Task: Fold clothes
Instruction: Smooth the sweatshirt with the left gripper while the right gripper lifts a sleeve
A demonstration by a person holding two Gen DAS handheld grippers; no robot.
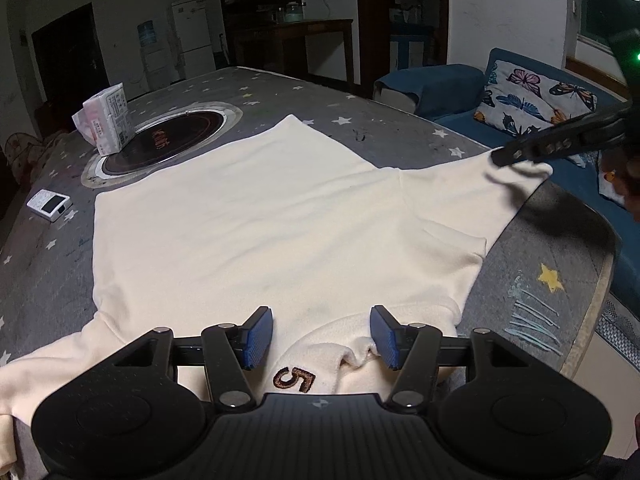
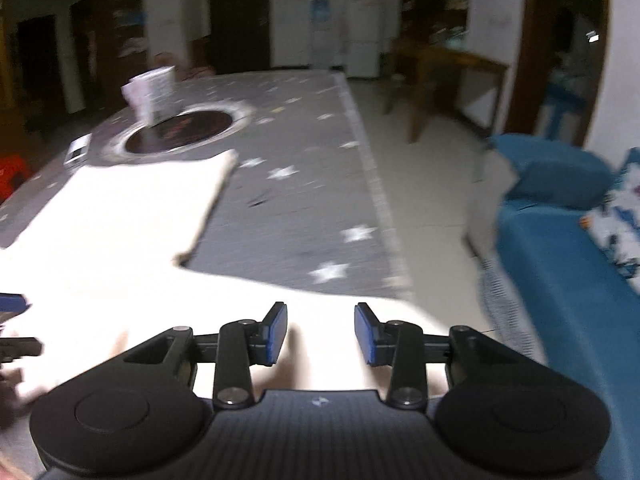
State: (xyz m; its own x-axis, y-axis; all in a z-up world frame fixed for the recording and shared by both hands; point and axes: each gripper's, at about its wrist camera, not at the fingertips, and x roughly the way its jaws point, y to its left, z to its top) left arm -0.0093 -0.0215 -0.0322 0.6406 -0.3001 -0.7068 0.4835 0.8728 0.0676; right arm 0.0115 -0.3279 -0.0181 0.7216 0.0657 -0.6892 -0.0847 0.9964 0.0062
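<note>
A cream sweatshirt (image 1: pixel 256 232) lies spread flat on the grey star-print table cover (image 1: pixel 360 136). My left gripper (image 1: pixel 322 336) is open and hovers over the neck end, above a brown stitched "5" (image 1: pixel 294 380). Nothing sits between its blue pads (image 1: pixel 258 336). One sleeve stretches to the right toward the table edge. My right gripper (image 2: pixel 320 332) hangs open over that sleeve (image 2: pixel 248 304), with its blue pads apart; this view is blurred by motion. In the left wrist view its black fingers (image 1: pixel 516 154) sit at the sleeve's cuff end.
A tissue pack (image 1: pixel 106 120) stands on a round inset hob (image 1: pixel 168 140) at the far left. Near the left edge lies a small white device (image 1: pixel 50 204). A blue sofa (image 2: pixel 560 280) with a butterfly pillow (image 1: pixel 536 96) borders the table's right side.
</note>
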